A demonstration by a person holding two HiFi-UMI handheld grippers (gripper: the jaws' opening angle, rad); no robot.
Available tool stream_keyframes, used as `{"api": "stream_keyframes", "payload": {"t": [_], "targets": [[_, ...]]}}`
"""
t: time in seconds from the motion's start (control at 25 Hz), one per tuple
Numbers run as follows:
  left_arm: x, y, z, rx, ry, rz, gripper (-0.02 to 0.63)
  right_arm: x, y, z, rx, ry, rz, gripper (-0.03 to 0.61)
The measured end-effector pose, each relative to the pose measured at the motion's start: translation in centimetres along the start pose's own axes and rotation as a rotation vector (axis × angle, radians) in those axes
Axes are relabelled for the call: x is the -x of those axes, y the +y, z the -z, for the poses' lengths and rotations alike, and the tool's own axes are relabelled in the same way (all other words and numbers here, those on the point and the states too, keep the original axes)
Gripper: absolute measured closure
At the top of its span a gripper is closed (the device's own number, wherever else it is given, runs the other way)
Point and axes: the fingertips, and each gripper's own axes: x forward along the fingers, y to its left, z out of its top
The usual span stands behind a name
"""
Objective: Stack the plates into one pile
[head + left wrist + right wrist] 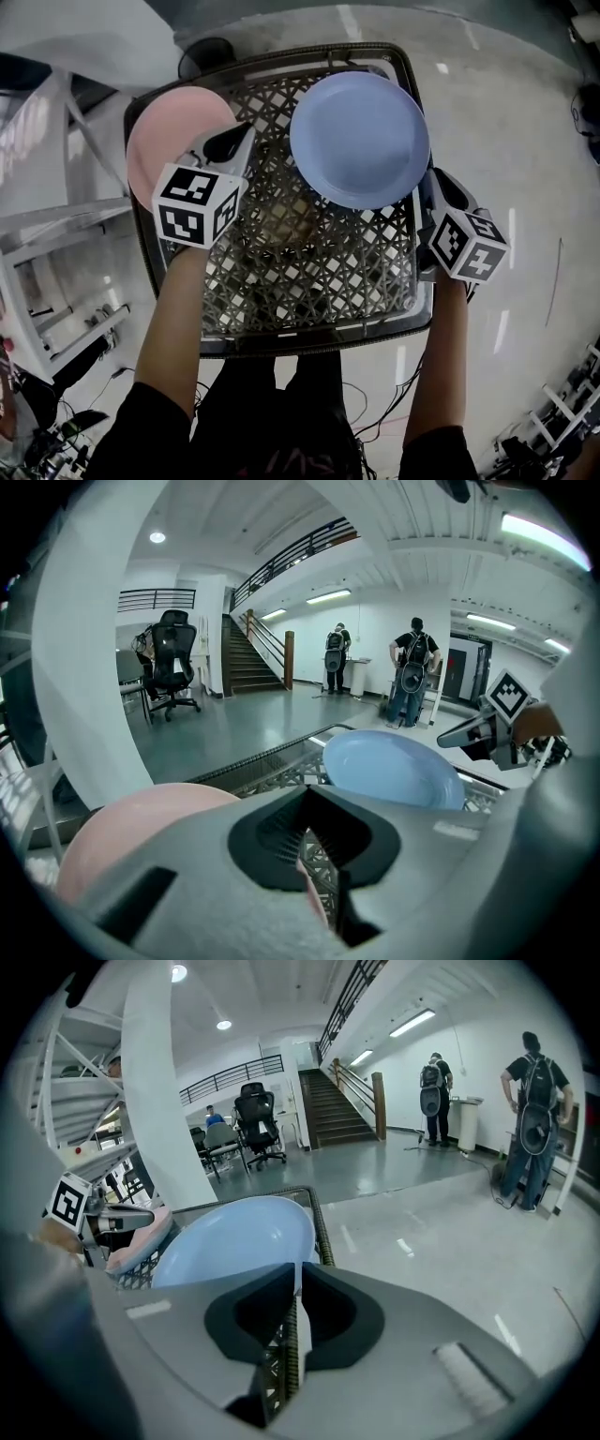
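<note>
Well, the dark lattice table (309, 281) fills most of my head view, and both plates sit toward its far edge, apart from each other and not yet piled. The blue plate (359, 139) (the bigger-looking of the two from up here) is over the far right part, while the pink plate (164, 131) overhangs the far left corner. My left gripper (232, 142) is clamped on the pink plate's rim, a pink sliver pinched between its jaws. My right gripper (431, 187) is at the blue plate's right edge, jaws slightly parted with the rim between them, not squeezing.
</note>
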Motion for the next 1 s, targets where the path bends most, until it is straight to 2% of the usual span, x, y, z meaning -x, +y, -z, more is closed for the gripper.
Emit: {"api": "stream_keyframes", "payload": {"t": [0.12,0.32,0.48,0.92,1.0], "targets": [[0.0,0.1,0.0,-0.001,-0.002,-0.001,0.618,-0.5,-0.1,0.3,-0.049,0.013,-0.026,0.485],[0.1,0.4,0.0,-0.003,-0.003,-0.006,0.618,-1.5,-0.5,0.3,-0.094,0.033,-0.05,0.466],[0.2,0.5,0.1,-0.003,-0.003,-0.008,0.618,-2.1,-0.5,0.5,-0.121,0.059,-0.082,0.428],[0.4,1.0,0.9,-0.008,0.009,-0.013,0.618,-4.6,-0.2,1.1,-0.107,0.117,-0.106,0.419],[0.5,1.2,1.0,-0.01,0.012,-0.015,0.618,-4.9,-0.2,1.0,-0.086,0.124,-0.099,0.448]]}}
